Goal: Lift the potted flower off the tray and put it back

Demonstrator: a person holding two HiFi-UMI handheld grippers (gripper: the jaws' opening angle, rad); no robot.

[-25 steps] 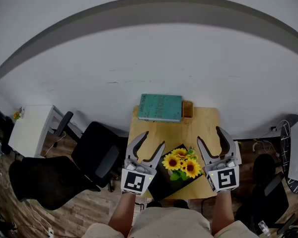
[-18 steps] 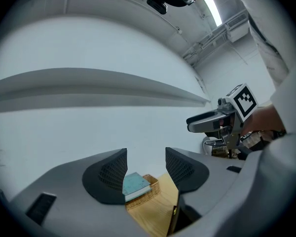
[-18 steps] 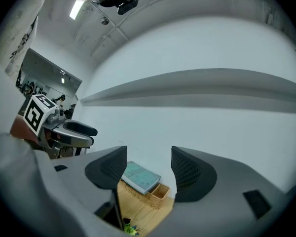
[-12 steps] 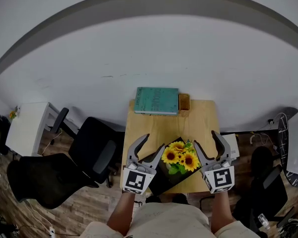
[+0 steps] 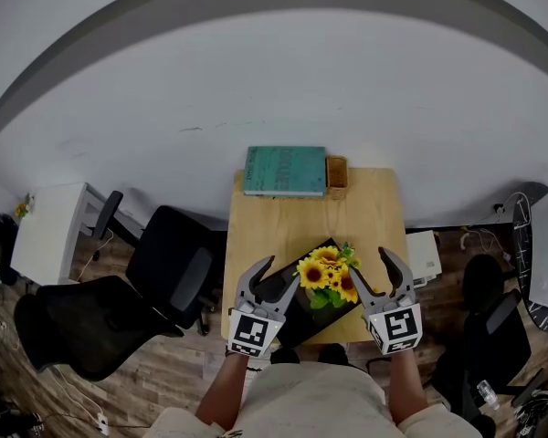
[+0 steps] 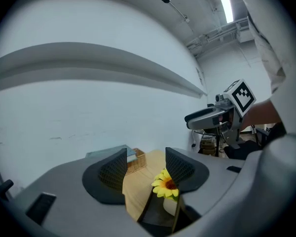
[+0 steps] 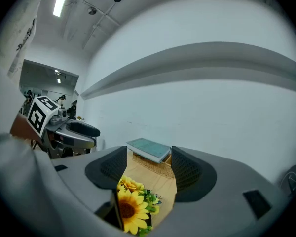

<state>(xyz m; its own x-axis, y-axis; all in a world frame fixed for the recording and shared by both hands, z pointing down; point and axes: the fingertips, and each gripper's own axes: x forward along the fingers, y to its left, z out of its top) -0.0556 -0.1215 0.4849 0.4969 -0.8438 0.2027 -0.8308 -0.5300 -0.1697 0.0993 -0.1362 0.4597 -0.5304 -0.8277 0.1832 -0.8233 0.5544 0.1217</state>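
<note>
The potted flower point(image 5: 329, 277), a bunch of yellow sunflowers with green leaves, stands on a black tray point(image 5: 298, 312) at the near end of a small wooden table point(image 5: 292, 228). My left gripper point(image 5: 280, 272) hovers open just left of the blooms, over the tray. Just right of them my right gripper point(image 5: 369, 265) is open too. Neither touches the plant. In the left gripper view a sunflower point(image 6: 166, 184) and a pale pot point(image 6: 170, 206) show low beyond my left gripper point(image 6: 145, 167). The right gripper view has the sunflowers point(image 7: 129, 209) low ahead of my right gripper point(image 7: 149, 169).
A teal book point(image 5: 285, 171) and a small wicker basket point(image 5: 336, 172) lie at the table's far end by the white wall. Black office chairs point(image 5: 164, 272) stand left of the table. A white cabinet point(image 5: 50, 231) is further left. Cables and gear point(image 5: 493, 290) sit on the right.
Both grippers have sunk toward the table and now flank the sunflowers more closely. Their jaws have stayed equally wide. The flower and tray have kept their place on the table.
</note>
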